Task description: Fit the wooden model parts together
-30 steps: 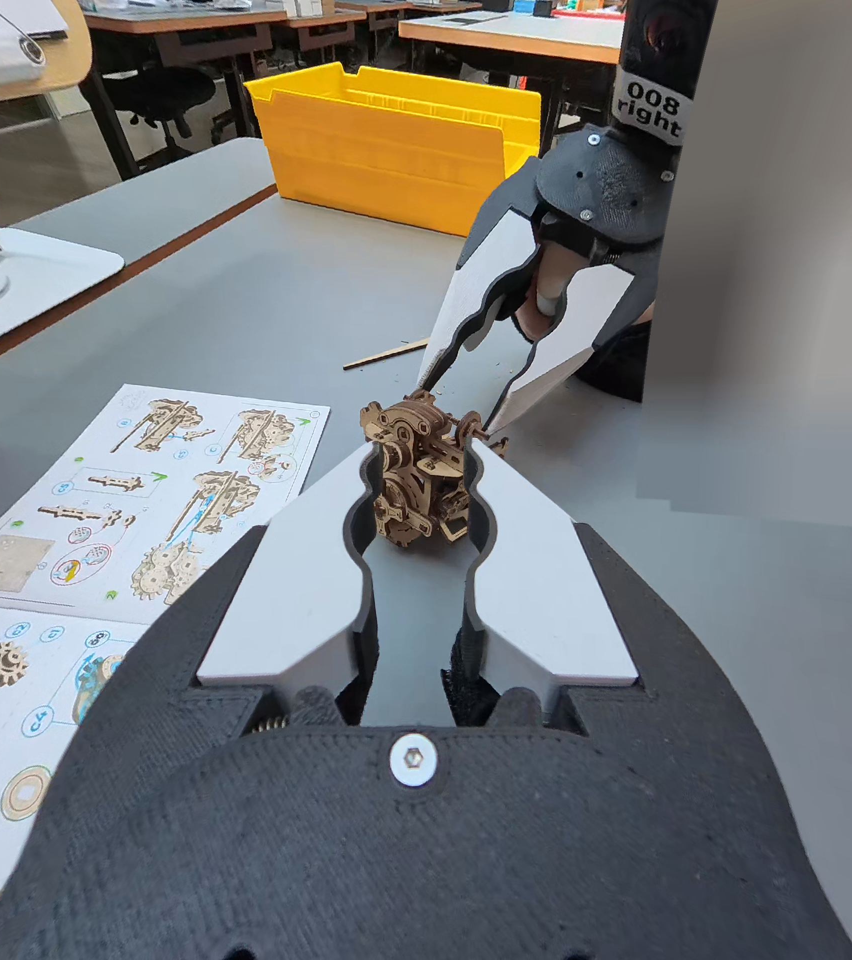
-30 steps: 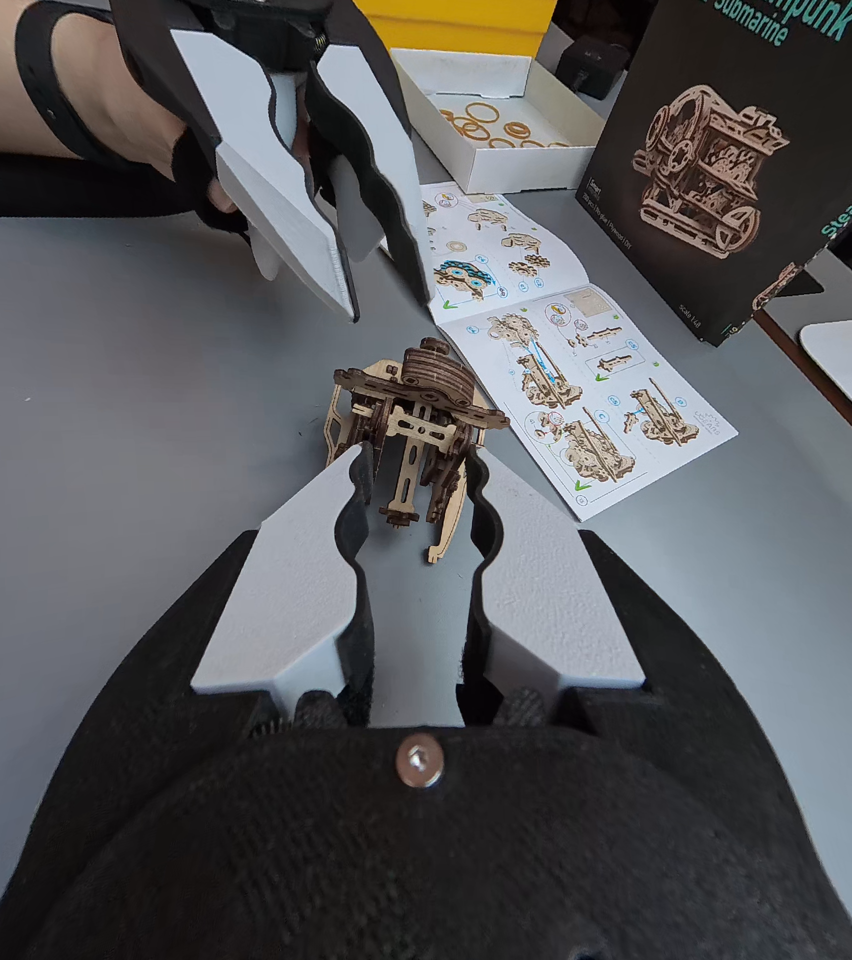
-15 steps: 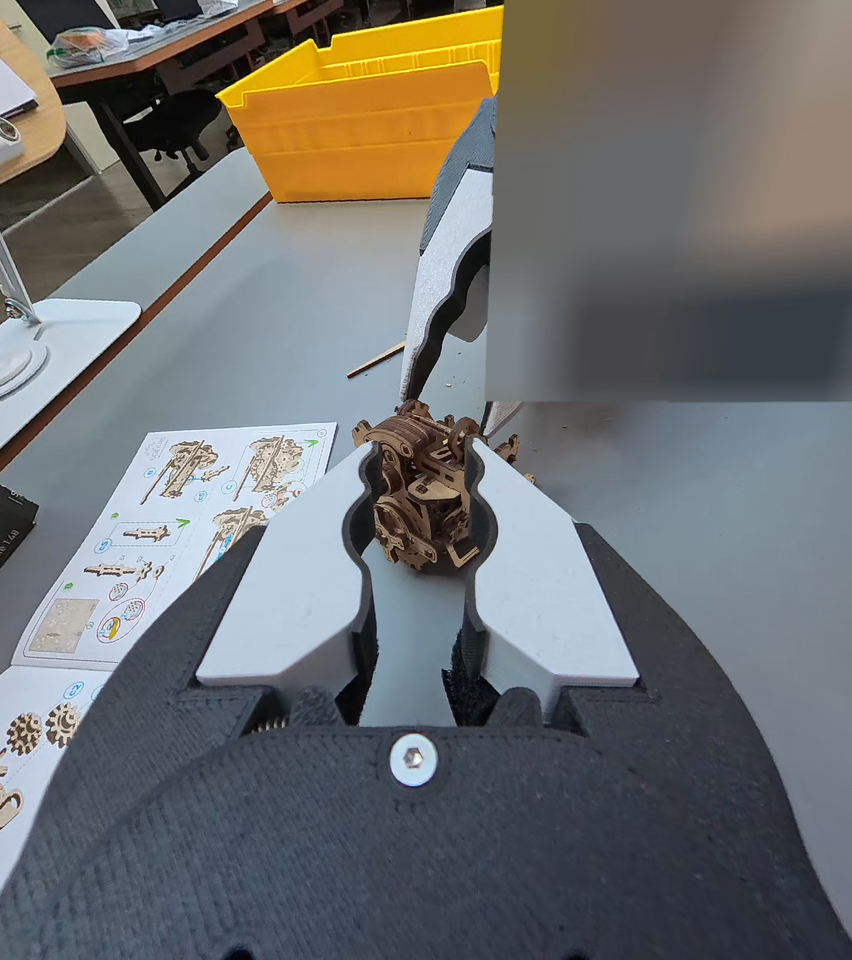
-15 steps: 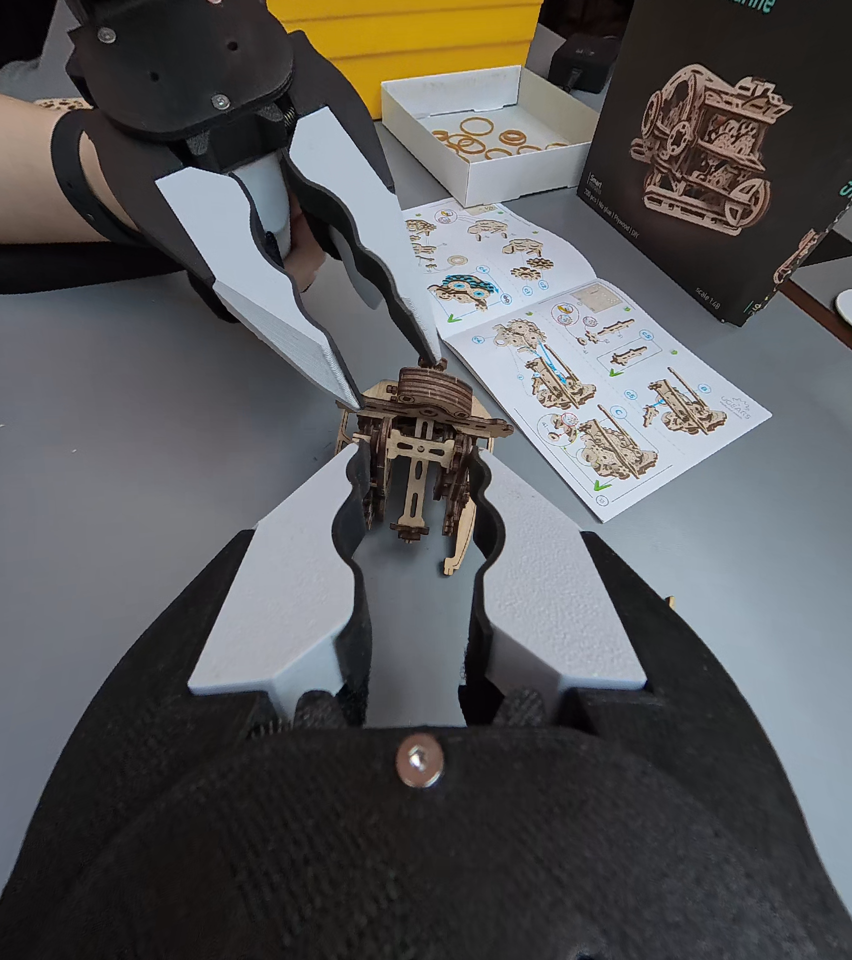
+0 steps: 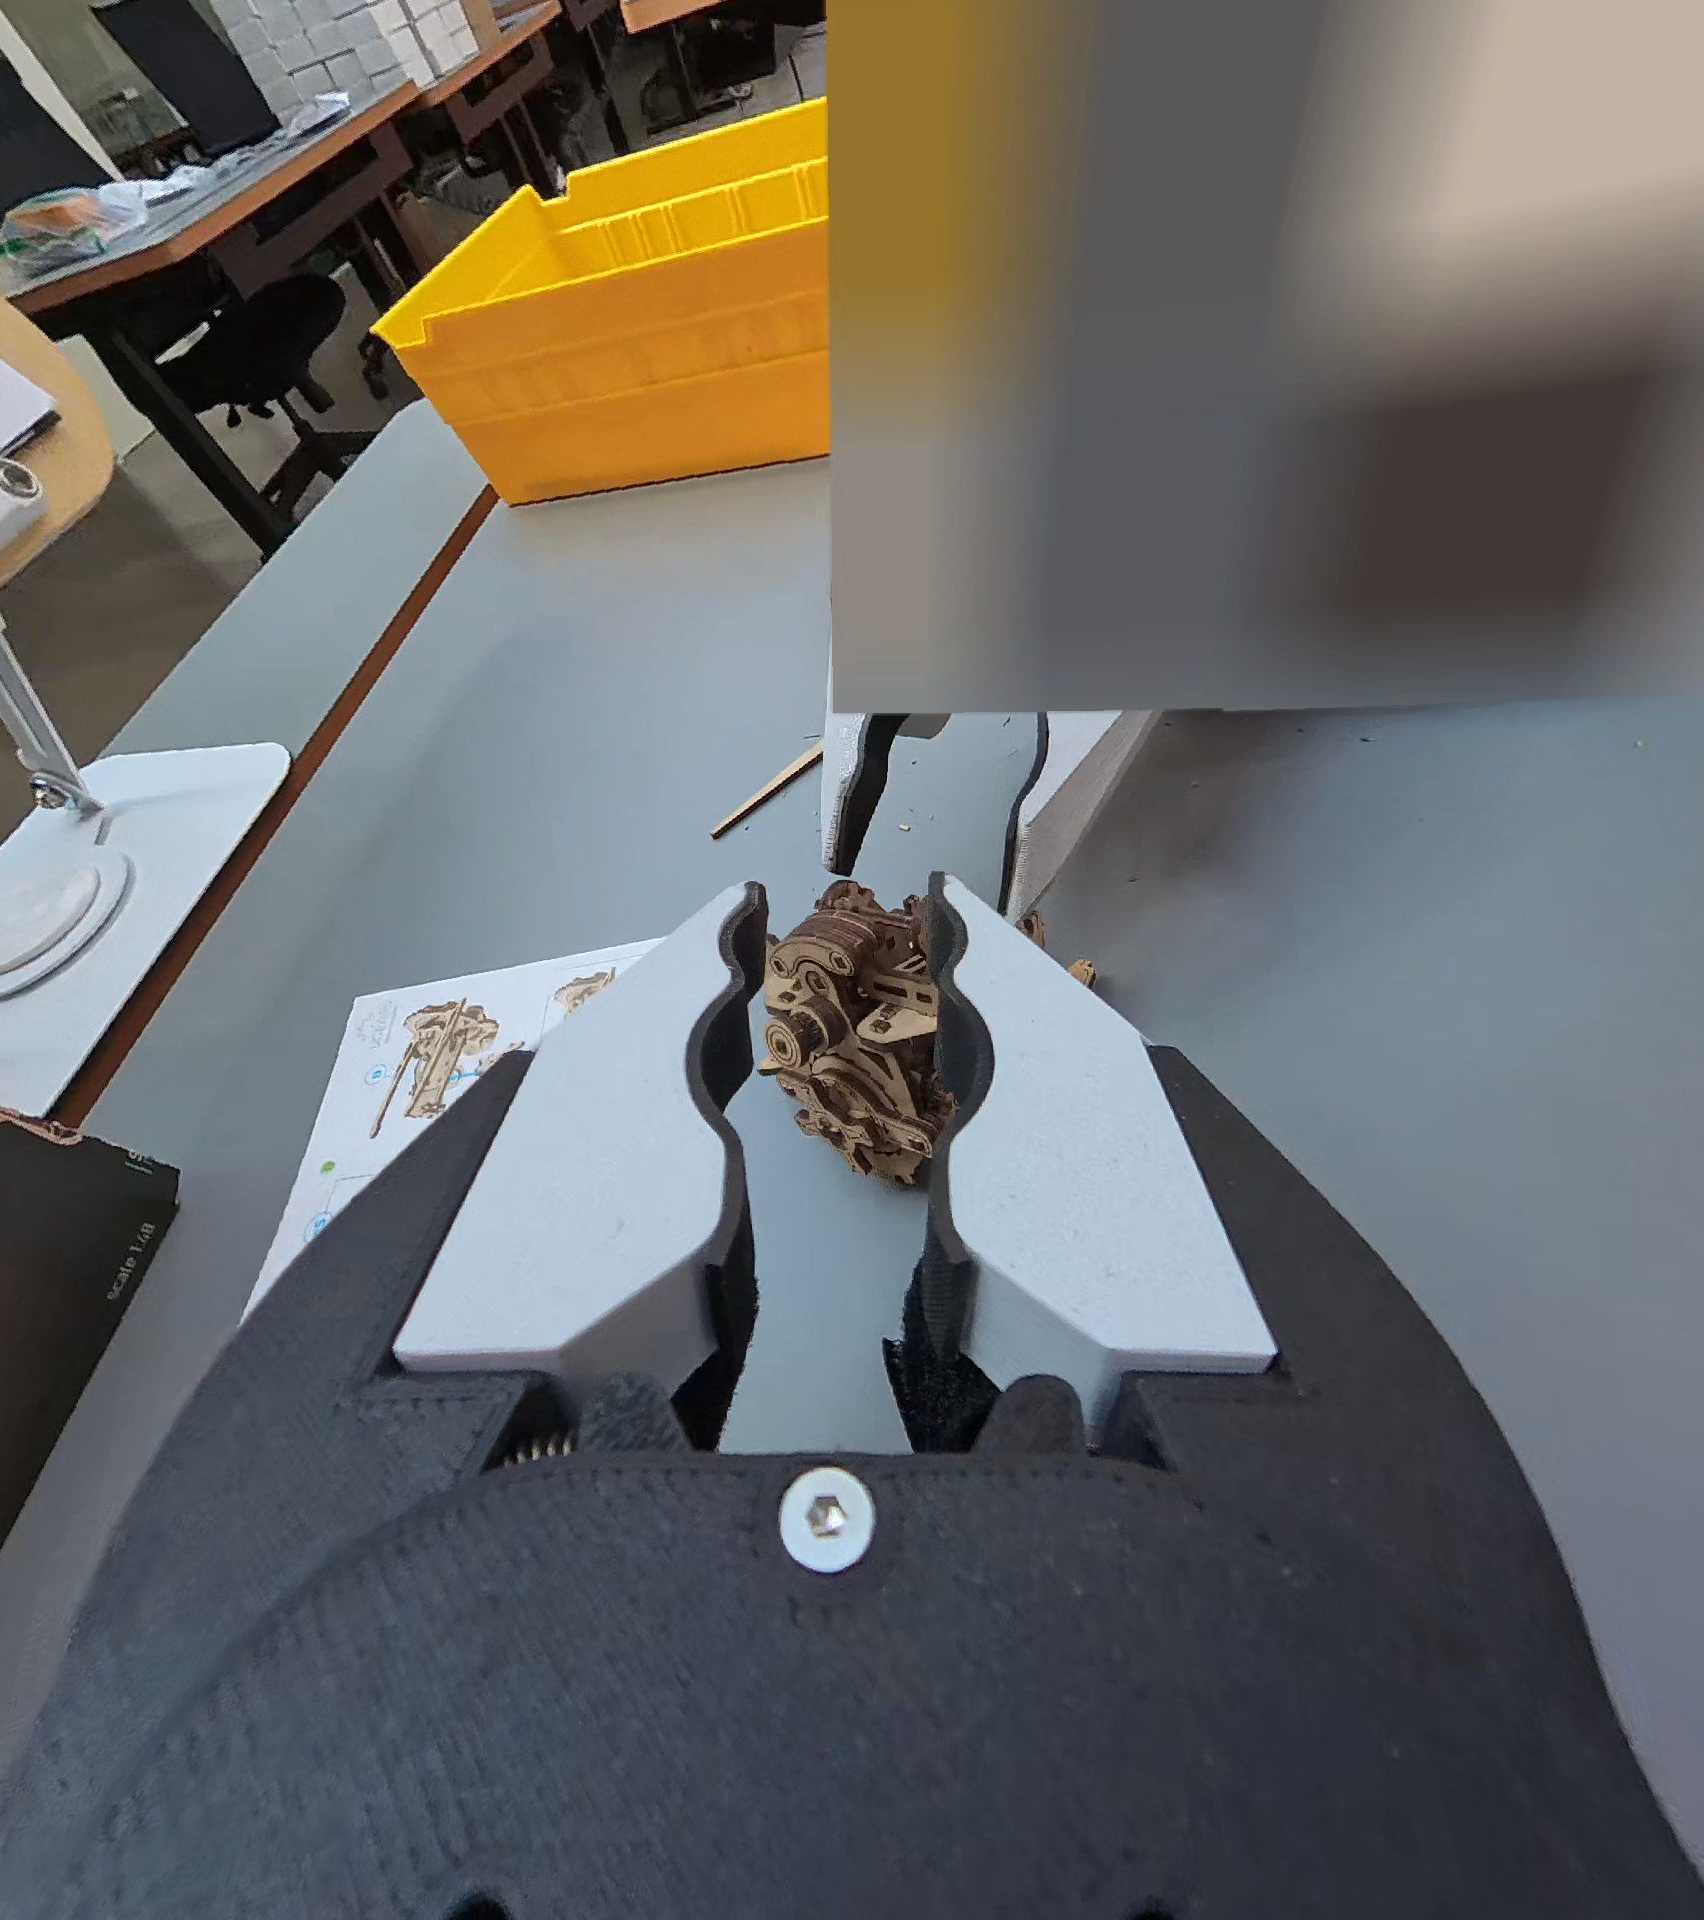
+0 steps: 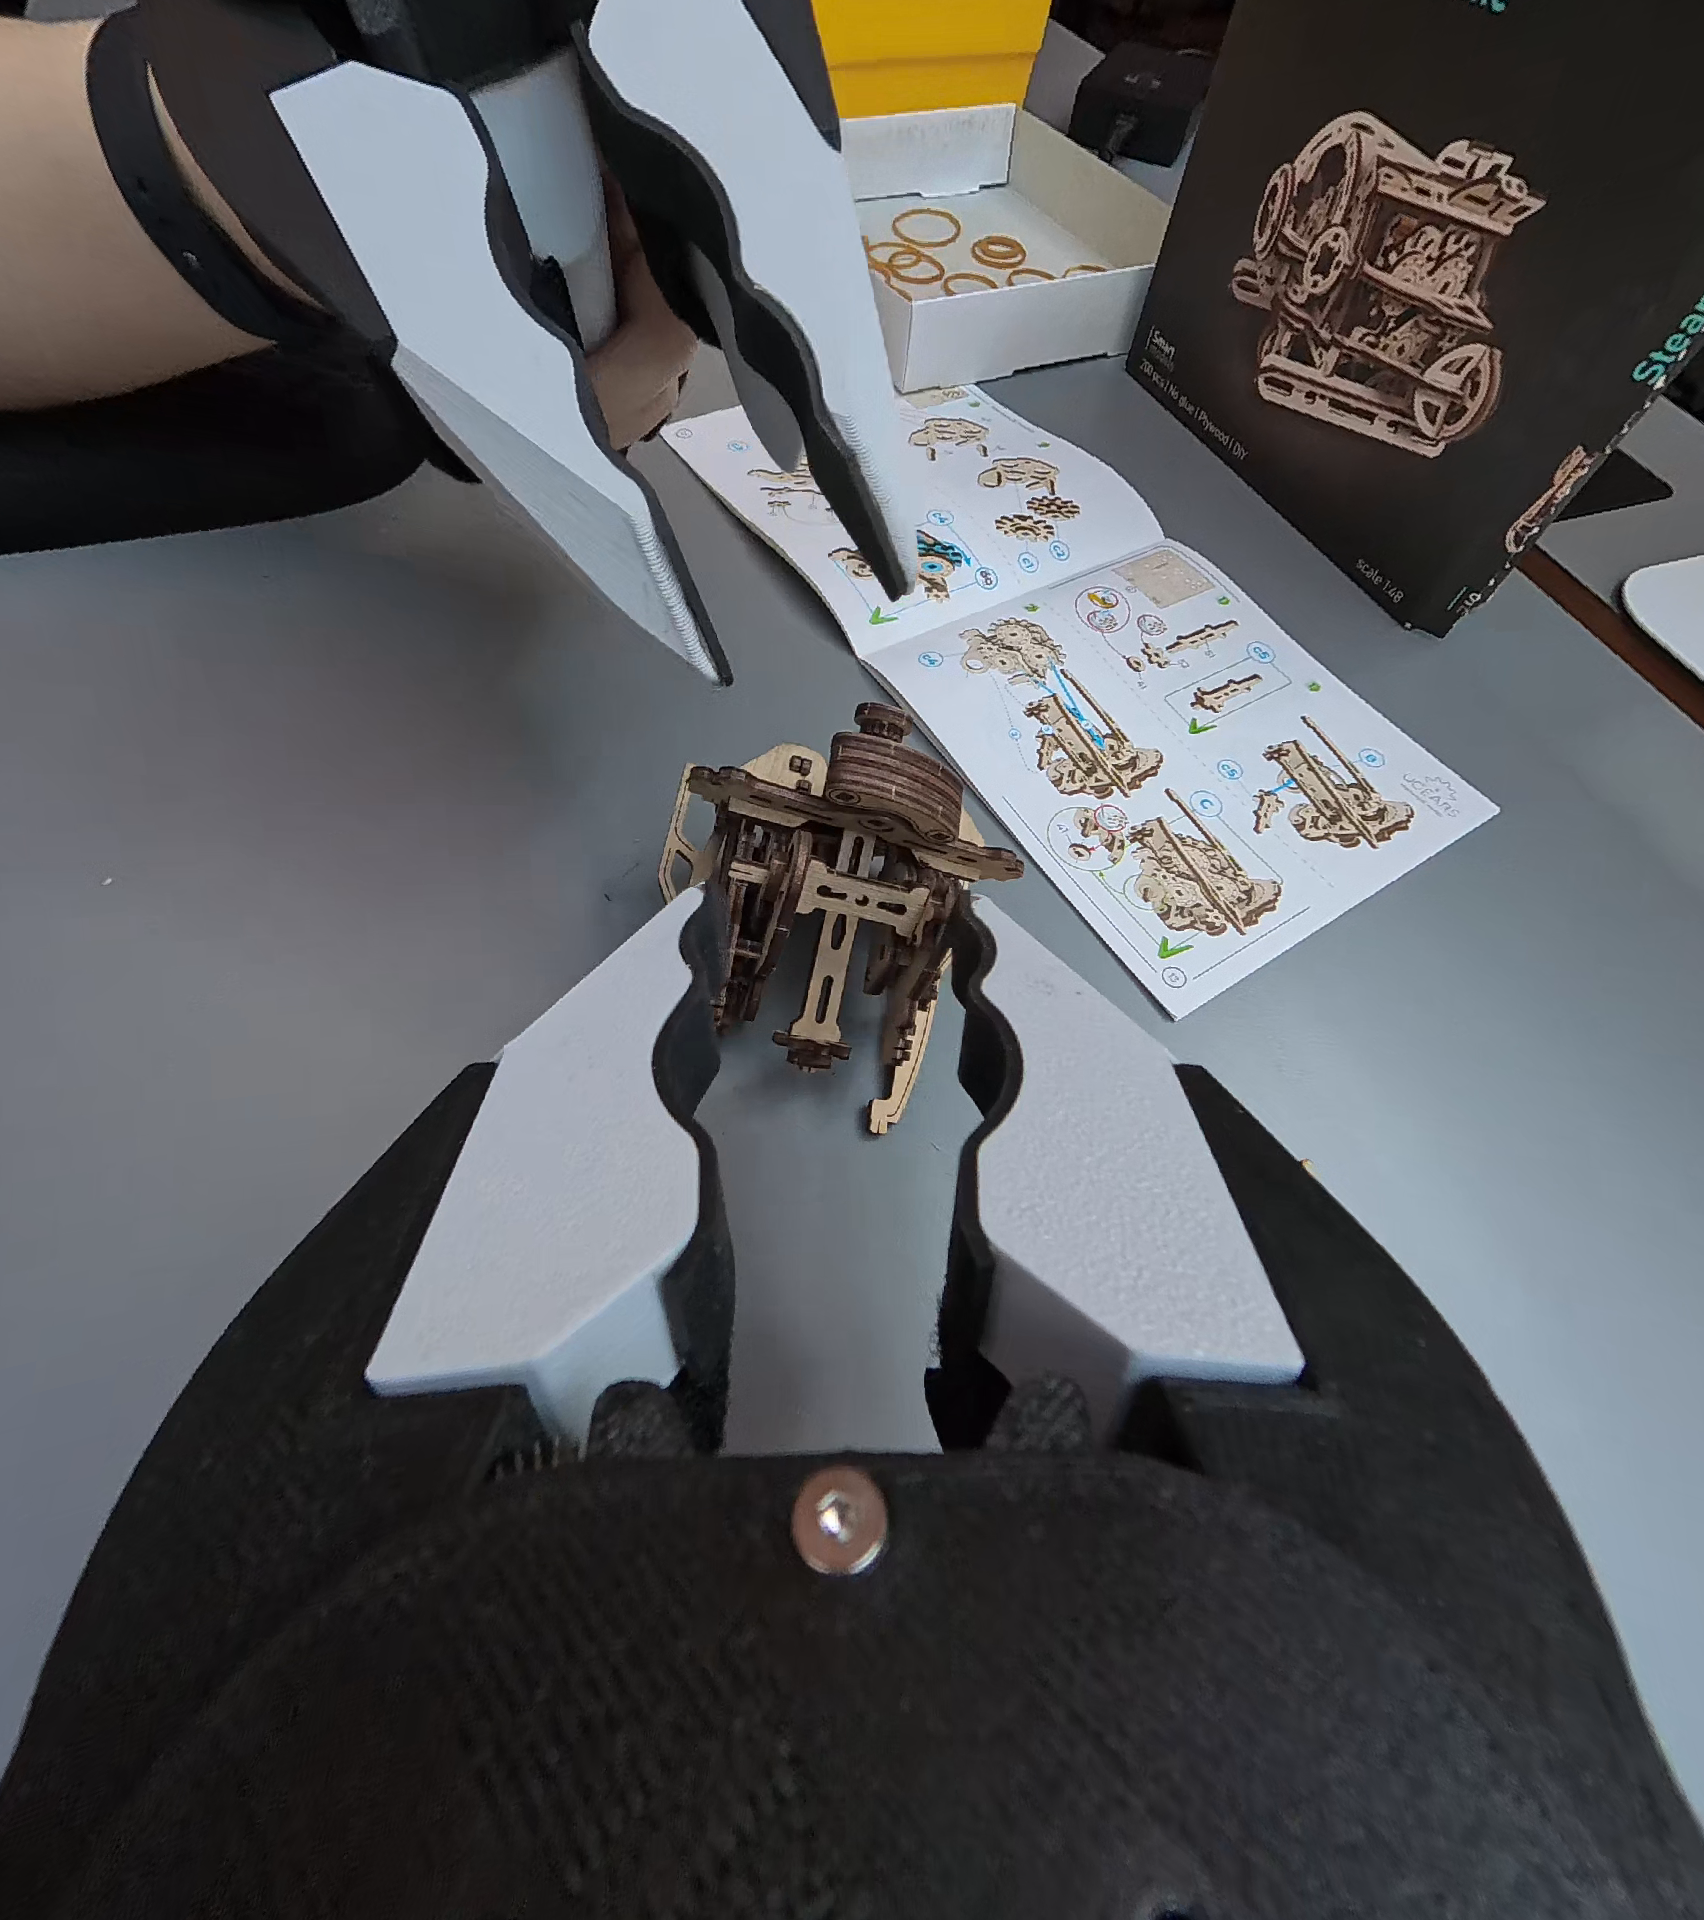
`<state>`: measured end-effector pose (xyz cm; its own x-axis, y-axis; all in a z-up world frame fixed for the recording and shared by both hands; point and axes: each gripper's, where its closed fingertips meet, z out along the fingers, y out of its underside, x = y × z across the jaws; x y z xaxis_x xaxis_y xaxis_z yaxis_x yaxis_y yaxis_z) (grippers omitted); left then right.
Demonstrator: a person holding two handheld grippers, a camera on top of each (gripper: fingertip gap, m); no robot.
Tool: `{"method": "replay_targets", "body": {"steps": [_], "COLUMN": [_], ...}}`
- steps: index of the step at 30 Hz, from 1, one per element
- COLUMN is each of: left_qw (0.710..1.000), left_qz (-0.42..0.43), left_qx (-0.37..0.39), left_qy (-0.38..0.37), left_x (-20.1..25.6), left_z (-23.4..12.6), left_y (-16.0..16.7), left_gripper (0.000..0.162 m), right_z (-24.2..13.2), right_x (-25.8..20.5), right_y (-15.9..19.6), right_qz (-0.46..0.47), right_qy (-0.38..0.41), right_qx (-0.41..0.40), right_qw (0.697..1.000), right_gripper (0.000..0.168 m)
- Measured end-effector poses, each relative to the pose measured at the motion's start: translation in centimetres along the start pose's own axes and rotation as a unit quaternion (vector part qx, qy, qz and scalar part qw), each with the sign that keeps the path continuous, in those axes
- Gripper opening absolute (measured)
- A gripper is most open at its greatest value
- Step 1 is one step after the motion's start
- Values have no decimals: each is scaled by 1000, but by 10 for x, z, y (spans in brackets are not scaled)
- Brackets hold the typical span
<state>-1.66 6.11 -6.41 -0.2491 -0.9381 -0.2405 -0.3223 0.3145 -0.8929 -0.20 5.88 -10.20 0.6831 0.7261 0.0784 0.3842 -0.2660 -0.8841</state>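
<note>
A small brown wooden model (image 6: 837,831) stands on the grey table, also seen in the left wrist view (image 5: 858,1039). My right gripper (image 6: 835,906) is shut on the model's near end, with one finger on each side. My left gripper (image 6: 808,634) is open and empty. It hangs above and beyond the model without touching it. In the left wrist view, the left gripper (image 5: 840,891) frames the model from above. The right gripper's fingers (image 5: 1076,800) show just behind the model, under a blurred patch.
An open instruction sheet (image 6: 1191,748) lies right of the model. A black kit box (image 6: 1430,291) and a white tray (image 6: 993,322) of rings stand behind it. A yellow bin (image 5: 640,343), a thin wooden stick (image 5: 765,795) and a white stand base (image 5: 100,883) are farther off. My right fingertips sit around 5 cm from my left ones. Between my right fingertips and the thin wooden stick (image 5: 765,795) there is roughly 12 cm.
My left gripper has lifted off the top of the model and drawn up and back, still open. The right gripper has kept its hold on the model.
</note>
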Motion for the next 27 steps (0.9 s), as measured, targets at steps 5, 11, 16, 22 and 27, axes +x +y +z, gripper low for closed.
{"method": "replay_targets", "body": {"steps": [5,11,16,22,27], "left_qw": [994,977,979,979,979], "left_qz": [39,44,19,8,19], "left_qx": [-44,-97,-76,-67,-82], "left_qy": [91,186,189,194,183], "left_x": [7,14,8,7,4], "left_z": [12,25,25,24,25], "left_y": [-5,2,7,11,18], "left_gripper": [33,35,38,42,46], "right_z": [0,2,7,7,5], "right_x": [5,5,2,0,1], "right_y": [3,6,9,7,6], "right_qz": [22,39,50,62,33], "right_qy": [0,-11,-26,-33,-19], "right_qx": [-3,-4,-9,-5,-7], "right_qw": [1000,999,998,998,999], "right_gripper": [46,46,45,33,33]}}
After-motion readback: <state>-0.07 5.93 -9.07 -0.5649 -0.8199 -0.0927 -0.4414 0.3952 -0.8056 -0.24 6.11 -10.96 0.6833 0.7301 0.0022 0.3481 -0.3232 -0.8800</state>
